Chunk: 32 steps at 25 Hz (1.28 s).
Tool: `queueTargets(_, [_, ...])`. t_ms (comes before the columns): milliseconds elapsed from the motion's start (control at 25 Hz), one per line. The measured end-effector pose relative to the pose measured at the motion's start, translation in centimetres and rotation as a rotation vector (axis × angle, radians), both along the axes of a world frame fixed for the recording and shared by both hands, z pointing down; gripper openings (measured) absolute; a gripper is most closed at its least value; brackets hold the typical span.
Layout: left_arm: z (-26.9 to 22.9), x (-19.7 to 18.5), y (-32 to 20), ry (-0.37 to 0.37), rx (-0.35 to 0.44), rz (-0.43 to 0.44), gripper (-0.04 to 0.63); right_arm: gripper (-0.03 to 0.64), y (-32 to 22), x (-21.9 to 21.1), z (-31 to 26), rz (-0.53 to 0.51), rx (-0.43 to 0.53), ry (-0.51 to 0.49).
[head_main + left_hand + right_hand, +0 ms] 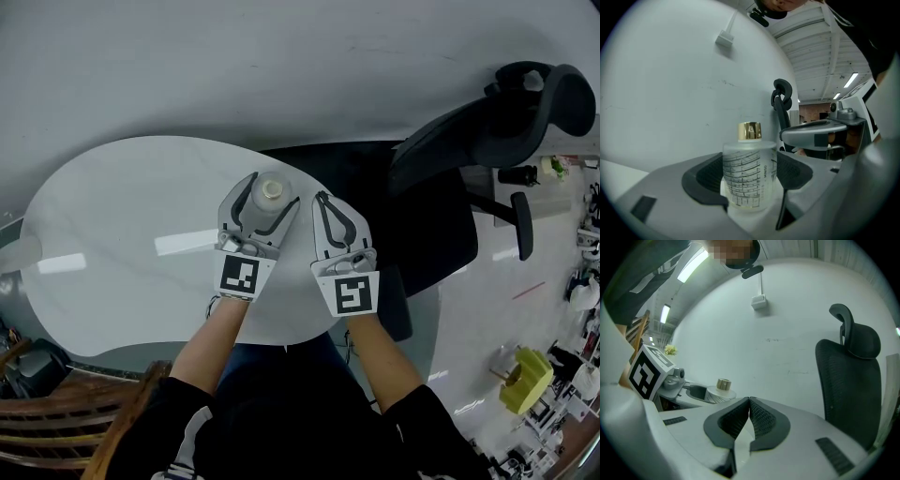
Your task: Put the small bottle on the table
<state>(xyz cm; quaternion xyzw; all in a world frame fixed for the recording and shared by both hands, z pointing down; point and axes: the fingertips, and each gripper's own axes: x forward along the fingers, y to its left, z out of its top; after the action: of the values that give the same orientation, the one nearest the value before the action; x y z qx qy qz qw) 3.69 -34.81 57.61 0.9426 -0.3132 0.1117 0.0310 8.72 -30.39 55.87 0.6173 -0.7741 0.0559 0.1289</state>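
The small bottle (pixel 272 190) is frosted glass with a gold cap and black line print, and it stands upright between the jaws of my left gripper (pixel 275 199). In the left gripper view the bottle (pixel 749 176) fills the gap, and both black pads press its sides, so my left gripper (pixel 748 180) is shut on it. It hangs over the far right part of the white table (pixel 112 244); I cannot tell whether it touches the top. My right gripper (pixel 322 198) is just right of it, shut and empty, its pads meeting (pixel 749 401). The bottle's cap (pixel 723 384) shows in the right gripper view.
A black office chair (pixel 497 122) stands right of the table, close to my right gripper, and also appears in the right gripper view (pixel 851 376). A wooden chair (pixel 56 422) sits at the lower left. A yellow object (pixel 525 380) lies on the floor at the right.
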Motion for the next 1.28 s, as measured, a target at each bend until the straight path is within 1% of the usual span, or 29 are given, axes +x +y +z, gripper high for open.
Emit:
queueTargets(120, [0.9,0.3,-0.3,-0.008,-0.023,-0.005,0.331,0.021,-0.2,0.1,0.6,0.001,-0.009,-0.017])
queueTargets(280, [1.9,0.5,-0.7,-0.026,-0.036,-0.011,0.331,0.021,-0.5,0.1,1.2,0.003,-0.026,-0.03])
queueTargets(520, [3.0,1.0,-0.8,-0.063,-0.06,-0.007,0.331,0.021,-0.8,0.2,1.6,0.008,-0.041,-0.036])
queueTargets(800, [4.6,1.2,-0.7,-0.116,-0.109,-0.007,0.331,0.021,-1.0,0.0,1.9,0.012,-0.053,-0.042])
queueTargets(1040, [4.9,1.6,-0.7,-0.155,-0.105,0.007,0.331,0.021,-1.3,-0.1,1.8,0.017,-0.048,-0.05])
queueTargets(1280, [5.2,1.3,-0.4,-0.175,-0.106,0.011,0.331,0.021,-1.2,-0.4,1.6,0.013,-0.043,-0.051])
